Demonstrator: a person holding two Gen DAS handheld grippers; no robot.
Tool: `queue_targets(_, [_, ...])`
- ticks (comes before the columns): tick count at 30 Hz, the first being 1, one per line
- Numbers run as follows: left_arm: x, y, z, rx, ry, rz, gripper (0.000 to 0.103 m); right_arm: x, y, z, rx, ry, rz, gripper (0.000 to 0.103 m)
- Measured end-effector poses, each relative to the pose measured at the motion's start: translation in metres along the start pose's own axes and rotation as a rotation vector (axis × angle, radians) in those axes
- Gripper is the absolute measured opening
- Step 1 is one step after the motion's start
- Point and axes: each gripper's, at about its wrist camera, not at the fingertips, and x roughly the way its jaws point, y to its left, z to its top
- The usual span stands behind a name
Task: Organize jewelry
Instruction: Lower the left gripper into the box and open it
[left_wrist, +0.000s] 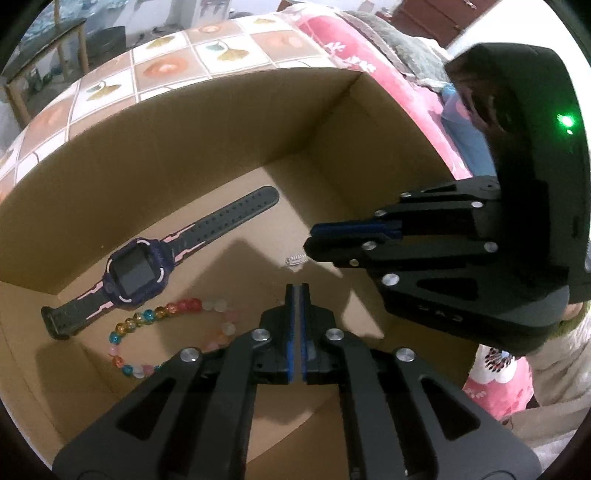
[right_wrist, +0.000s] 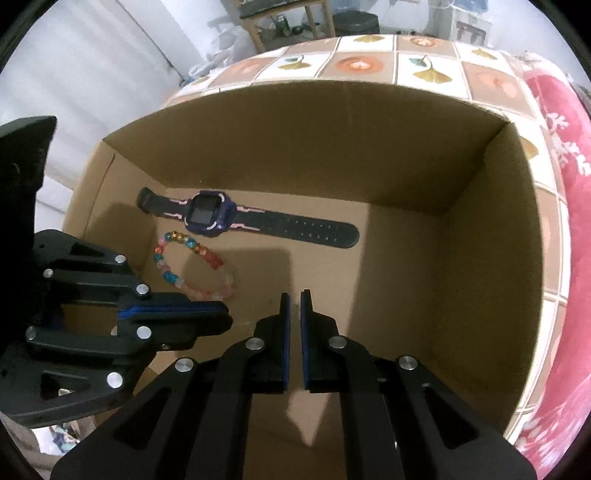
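Observation:
An open cardboard box (left_wrist: 221, 122) holds a dark watch (left_wrist: 136, 273) with pink trim, laid flat, and a bracelet (left_wrist: 166, 321) of coloured beads in front of it. My left gripper (left_wrist: 297, 286) hangs over the box floor, pads a thin slit apart, nothing between them. From the right, my right gripper (left_wrist: 308, 242) reaches in. A small ridged silver piece (left_wrist: 295, 259) lies on the floor at its tip; whether they touch I cannot tell. In the right wrist view the right gripper (right_wrist: 295, 295) shows a narrow empty gap, with the left gripper (right_wrist: 225, 314), watch (right_wrist: 207, 214) and bracelet (right_wrist: 195, 266) to its left.
The box (right_wrist: 498, 221) stands on a bedspread (right_wrist: 424, 70) printed with leaf and flower squares. A pink blanket (left_wrist: 351, 48) lies along the right. Its tall walls close in all sides. A wooden table (left_wrist: 55, 44) stands on the room floor behind.

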Motion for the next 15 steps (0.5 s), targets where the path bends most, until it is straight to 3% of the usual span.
queue_targets(1, [-0.001, 0.000, 0.000, -0.003, -0.002, 0.005, 0.017, -0.001, 0.000, 0.000, 0.001, -0.004, -0.001, 0.011])
queue_targets(5, [-0.013, -0.001, -0.002, 0.006, -0.037, 0.052, 0.027, -0.015, 0.001, -0.006, -0.001, -0.063, -0.024, 0.023])
queue_targets(9, [-0.036, -0.007, -0.005, 0.027, -0.102, 0.095, 0.036, -0.047, -0.007, -0.015, 0.019, -0.145, -0.011, 0.025])
queue_targets(12, [-0.067, -0.018, -0.019, 0.064, -0.203, 0.136, 0.048, -0.089, -0.006, -0.039, 0.013, -0.270, 0.028, 0.026])
queue_targets(15, [-0.108, -0.035, -0.054, 0.097, -0.327, 0.168, 0.060, -0.128, -0.001, -0.074, -0.022, -0.387, 0.075, 0.036])
